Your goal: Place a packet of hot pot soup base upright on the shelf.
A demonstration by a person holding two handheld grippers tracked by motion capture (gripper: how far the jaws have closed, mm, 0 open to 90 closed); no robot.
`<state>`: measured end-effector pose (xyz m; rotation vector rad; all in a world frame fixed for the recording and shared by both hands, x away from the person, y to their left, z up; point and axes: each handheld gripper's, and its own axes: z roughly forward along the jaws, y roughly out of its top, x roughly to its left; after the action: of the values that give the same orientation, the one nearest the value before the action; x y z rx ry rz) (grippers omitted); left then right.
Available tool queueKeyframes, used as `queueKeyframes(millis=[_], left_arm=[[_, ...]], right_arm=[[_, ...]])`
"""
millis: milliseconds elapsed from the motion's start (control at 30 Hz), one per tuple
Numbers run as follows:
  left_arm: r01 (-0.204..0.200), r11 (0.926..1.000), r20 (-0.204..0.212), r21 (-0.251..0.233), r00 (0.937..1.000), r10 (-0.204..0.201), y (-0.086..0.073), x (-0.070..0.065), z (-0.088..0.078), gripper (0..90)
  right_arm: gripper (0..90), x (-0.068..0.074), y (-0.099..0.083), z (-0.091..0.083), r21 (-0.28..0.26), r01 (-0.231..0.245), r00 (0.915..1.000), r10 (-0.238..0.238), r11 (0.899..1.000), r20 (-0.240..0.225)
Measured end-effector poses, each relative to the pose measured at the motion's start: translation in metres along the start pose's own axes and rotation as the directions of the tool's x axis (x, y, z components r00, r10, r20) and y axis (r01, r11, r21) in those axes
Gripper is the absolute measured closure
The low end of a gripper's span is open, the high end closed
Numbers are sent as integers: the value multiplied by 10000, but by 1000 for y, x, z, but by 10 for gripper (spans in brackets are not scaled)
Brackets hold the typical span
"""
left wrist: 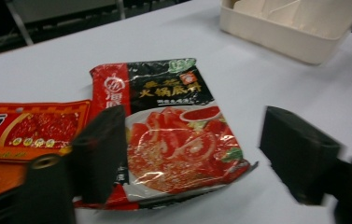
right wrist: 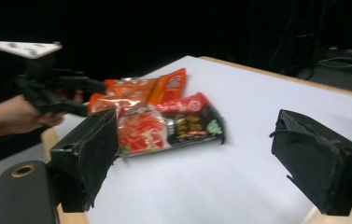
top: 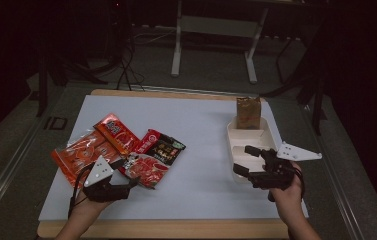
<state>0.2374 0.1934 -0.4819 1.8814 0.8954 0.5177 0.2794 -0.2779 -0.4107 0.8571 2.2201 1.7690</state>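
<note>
A red and black hotpot-soup packet [top: 157,156] [left wrist: 173,140] [right wrist: 173,123] lies flat, left of the table's middle. My left gripper [top: 127,173] [left wrist: 192,114] is low over the packet's near edge. Its jaws stand wide apart; the left jaw overlaps the packet's corner and the pads do not press on it. My right gripper [top: 243,160] [right wrist: 194,116] hovers open over the near end of a cream tray [top: 272,136] [left wrist: 276,39], pointing left, with nothing between its jaws. Farther off in the right gripper view, the left gripper [right wrist: 89,95] is in a hand.
Several orange and red snack packets [top: 83,152] [left wrist: 29,128] [right wrist: 136,88] lie overlapped left of the soup packet. A brown paper bag [top: 248,112] stands in the tray's far end. White board [top: 201,150] covers the table; dark floor, cables and a stand lie beyond.
</note>
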Motion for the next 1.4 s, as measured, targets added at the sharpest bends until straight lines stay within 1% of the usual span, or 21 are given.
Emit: queueKeyframes(millis=[33,67,100,133,167,300,367,500,567,633,733,800,833,867,933,1000,1033,1100,1233,1300,1400], left_arm=[[-4,10000,-162,28,9999,5,0,2,2,339],[-4,10000,-162,28,9999,5,0,2,2,365],[96,9995,-269,297,9996,-88,1,7,6,365],[16,9992,-525,401,9986,5,2,8,8,464],[-3,9989,-642,467,9979,33,2,8,9,512],[250,9943,-1168,1035,9931,-128,3,16,19,646],[432,9885,-1477,1447,9888,-216,3,21,25,715],[765,9803,-1852,1824,9818,-421,1,32,35,822],[771,9759,-1991,2039,9793,-358,0,37,38,890],[636,9705,-2236,2328,9746,-102,-1,42,42,900],[683,9654,-2437,2518,9698,-51,0,50,45,900],[744,9579,-2358,2773,9718,-72,-1,56,50,900],[837,9524,-2374,2932,9713,-123,-1,58,52,900],[850,9455,-2319,3143,9727,-104,-1,60,55,900],[869,9316,-2330,3530,9725,-24,-3,63,60,900],[870,9231,-2311,3747,9729,22,-3,64,64,900],[820,9162,-2273,3923,9738,102,-4,64,66,900],[739,9098,-2186,4085,9756,189,-4,63,69,900],[768,9056,-2029,4171,9791,104,-3,64,69,900],[641,8987,-1933,4339,9809,234,-3,63,69,900],[654,8953,-1772,4406,9841,154,-2,62,69,900]], right_arm=[[150,1,-2,-1,7,-5,10000,5,10000,16],[150,1,-2,-1,7,-5,10000,5,10000,16],[150,3,-5,-3,-2,89,9999,-89,10000,84],[150,5,-8,-5,-13,151,9999,-150,9999,48],[150,6,-9,-6,-11,148,9999,-148,9999,57],[150,7,-9,-7,-150,243,9997,-242,9996,42],[150,7,-10,-7,-182,242,9997,-242,9995,1],[150,8,-11,-5,-91,325,9995,-325,9994,-50],[150,9,-11,-3,-67,415,9991,-415,9991,-35],[150,9,-12,-2,-60,374,9993,-374,9993,-89],[150,9,-12,-1,-36,421,9990,-422,9991,-116],[150,9,-12,-1,-53,417,9990,-418,9991,-184],[150,9,-12,-1,-33,413,9990,-413,9991,-197],[150,9,-13,0,-9,415,9990,-415,9991,-182],[150,9,-13,0,-10,349,9991,-349,9994,-250],[151,9,-13,0,10,340,9991,-340,9994,-249],[150,9,-13,0,5,335,9991,-335,9994,-257],[150,9,-13,0,-15,279,9990,-280,9996,-336],[151,8,-13,0,-16,284,9990,-284,9996,-343],[151,8,-13,0,-4,281,9991,-281,9996,-319],[152,7,-14,0,12,267,9992,-267,9996,-286]])
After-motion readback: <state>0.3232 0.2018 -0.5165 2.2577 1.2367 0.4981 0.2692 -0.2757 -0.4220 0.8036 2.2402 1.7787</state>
